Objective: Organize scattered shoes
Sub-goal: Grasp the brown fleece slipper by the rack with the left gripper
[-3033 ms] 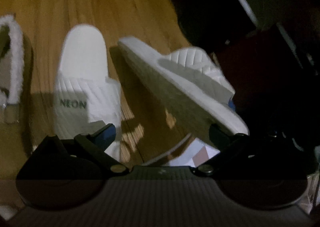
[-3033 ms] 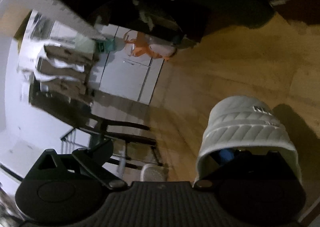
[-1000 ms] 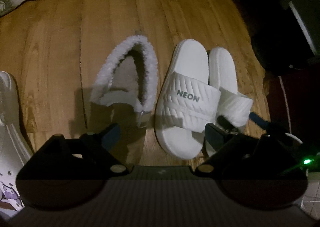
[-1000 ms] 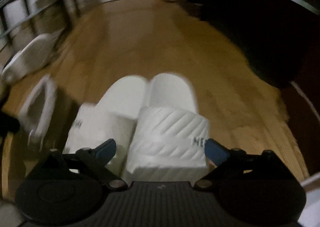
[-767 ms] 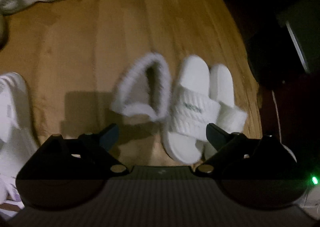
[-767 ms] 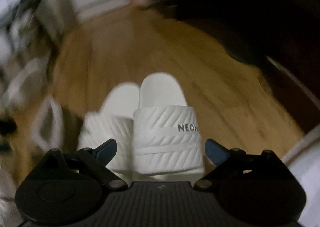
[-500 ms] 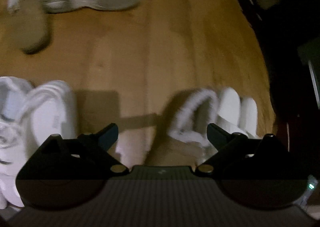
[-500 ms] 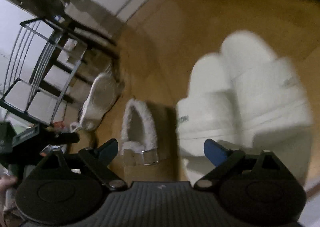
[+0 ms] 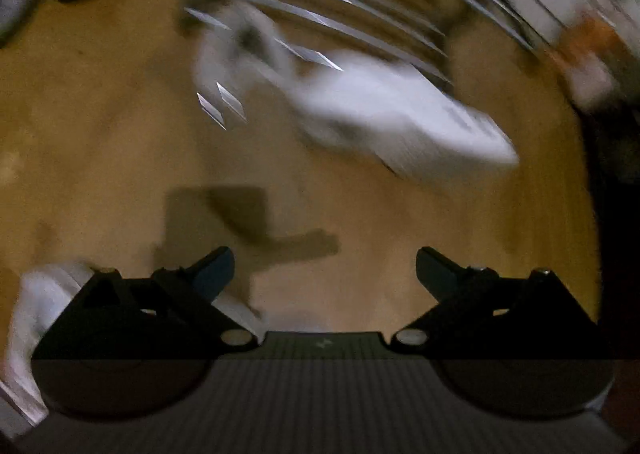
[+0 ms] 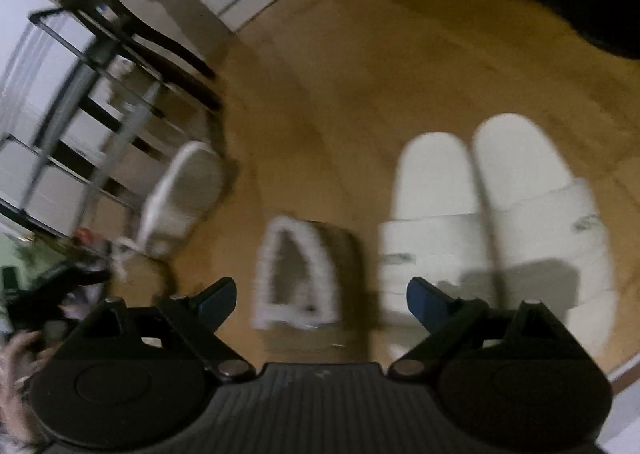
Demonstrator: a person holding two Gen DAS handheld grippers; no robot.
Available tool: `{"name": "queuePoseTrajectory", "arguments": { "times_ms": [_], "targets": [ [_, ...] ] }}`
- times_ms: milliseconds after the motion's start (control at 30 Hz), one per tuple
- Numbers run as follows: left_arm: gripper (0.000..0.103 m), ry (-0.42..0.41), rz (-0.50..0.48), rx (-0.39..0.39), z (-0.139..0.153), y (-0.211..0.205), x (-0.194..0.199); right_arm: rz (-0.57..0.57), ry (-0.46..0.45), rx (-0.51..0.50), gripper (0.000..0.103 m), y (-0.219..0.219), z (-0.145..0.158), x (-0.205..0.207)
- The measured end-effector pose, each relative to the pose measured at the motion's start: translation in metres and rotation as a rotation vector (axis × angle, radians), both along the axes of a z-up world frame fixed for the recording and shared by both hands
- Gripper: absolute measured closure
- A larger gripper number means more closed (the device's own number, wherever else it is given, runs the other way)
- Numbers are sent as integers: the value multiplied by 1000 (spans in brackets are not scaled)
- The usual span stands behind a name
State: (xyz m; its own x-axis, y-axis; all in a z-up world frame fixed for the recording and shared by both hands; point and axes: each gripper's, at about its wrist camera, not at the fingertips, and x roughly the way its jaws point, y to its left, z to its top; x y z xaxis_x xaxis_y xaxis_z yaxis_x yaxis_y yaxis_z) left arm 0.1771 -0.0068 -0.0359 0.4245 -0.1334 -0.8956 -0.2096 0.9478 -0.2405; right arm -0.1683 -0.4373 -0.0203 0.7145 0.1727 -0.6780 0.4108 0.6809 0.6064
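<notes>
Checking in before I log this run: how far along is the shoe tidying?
Done: the two white slides sit side by side. In hand: nothing; the left gripper and right gripper are open and empty. Left: the fluffy slipper lies alone, and a white sneaker lies by the metal rack.

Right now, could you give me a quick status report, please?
Left gripper and right gripper open, empty. White slides paired side by side; fluffy slipper beside them. White sneaker loose by the rack.

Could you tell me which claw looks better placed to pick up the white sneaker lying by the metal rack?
Probably the left claw: its jaws are open and empty, facing the white sneaker by the metal rack. The right claw, also open, hangs over the fluffy slipper instead.
</notes>
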Motion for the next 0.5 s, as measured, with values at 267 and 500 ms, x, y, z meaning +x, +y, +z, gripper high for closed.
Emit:
{"name": "queuePoseTrajectory", "arguments": {
  "times_ms": [267, 500],
  "targets": [
    [4, 25, 79, 39, -66, 71, 101, 138, -63, 125, 10, 24, 32, 59],
    [69, 4, 170, -134, -137, 78, 121, 172, -140, 35, 10, 57, 50, 56]
  ]
}}
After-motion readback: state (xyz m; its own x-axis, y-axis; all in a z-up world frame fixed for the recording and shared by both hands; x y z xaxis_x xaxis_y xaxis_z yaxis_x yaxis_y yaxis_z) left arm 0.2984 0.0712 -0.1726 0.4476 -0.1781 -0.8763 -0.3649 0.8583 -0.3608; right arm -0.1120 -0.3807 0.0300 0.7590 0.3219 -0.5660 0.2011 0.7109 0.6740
